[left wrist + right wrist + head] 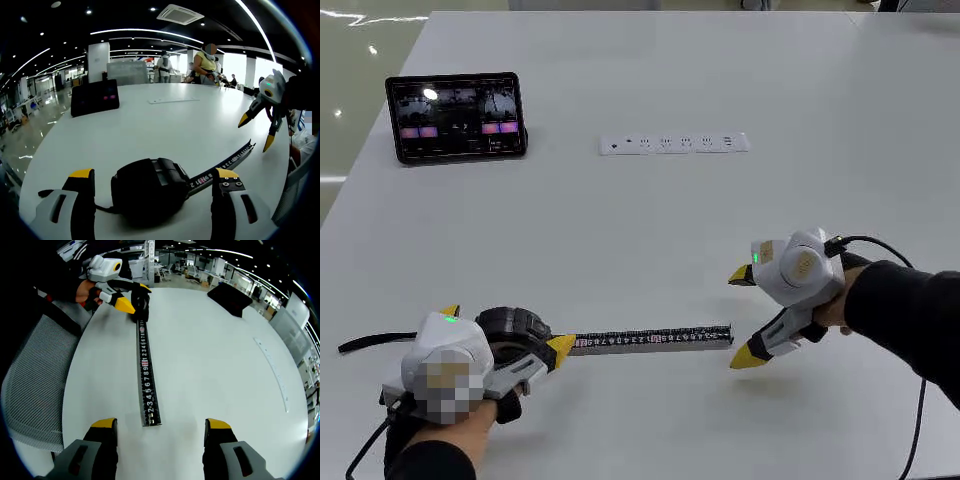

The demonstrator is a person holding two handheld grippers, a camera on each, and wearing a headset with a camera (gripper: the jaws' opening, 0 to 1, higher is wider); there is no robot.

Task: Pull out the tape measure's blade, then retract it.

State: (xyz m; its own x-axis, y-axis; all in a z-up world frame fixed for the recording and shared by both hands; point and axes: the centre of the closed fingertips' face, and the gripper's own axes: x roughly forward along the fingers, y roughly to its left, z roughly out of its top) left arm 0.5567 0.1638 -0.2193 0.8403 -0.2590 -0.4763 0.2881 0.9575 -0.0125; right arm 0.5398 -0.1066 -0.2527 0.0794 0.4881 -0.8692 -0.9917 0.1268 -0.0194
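Step in hand, as judged: the pull-out is reading as done and the retract is not yet begun. The tape measure case (517,328) is sitting on the white surface (650,230) close to its near edge, toward the left side. Its blade (650,339) is lying flat, running out to the right along that edge. The left claw (505,328) is standing wide around the case, one jaw on each side. In the left gripper view a gap is showing at both sides, so it is bracketing the case rather than squeezing it. The case's black strap (375,342) is trailing off toward the left edge. The right claw (745,315) is gaping wide and gripping nothing. In the right gripper view the blade tip (150,423) is lying between the two jaws, apart from both. The blade is staying out unheld, so a lock is probably engaged, though no lock button is making itself out here. Next move, as I am judging it: the left claw closing on the case to steady it, and the lock being released. The right claw should be pinching the tip first, so the blade is feeding back slowly instead of whipping. A tablet (457,117) is standing near the far left corner, and a power strip (673,144) is lying toward the far edge; both are well apart from the work.
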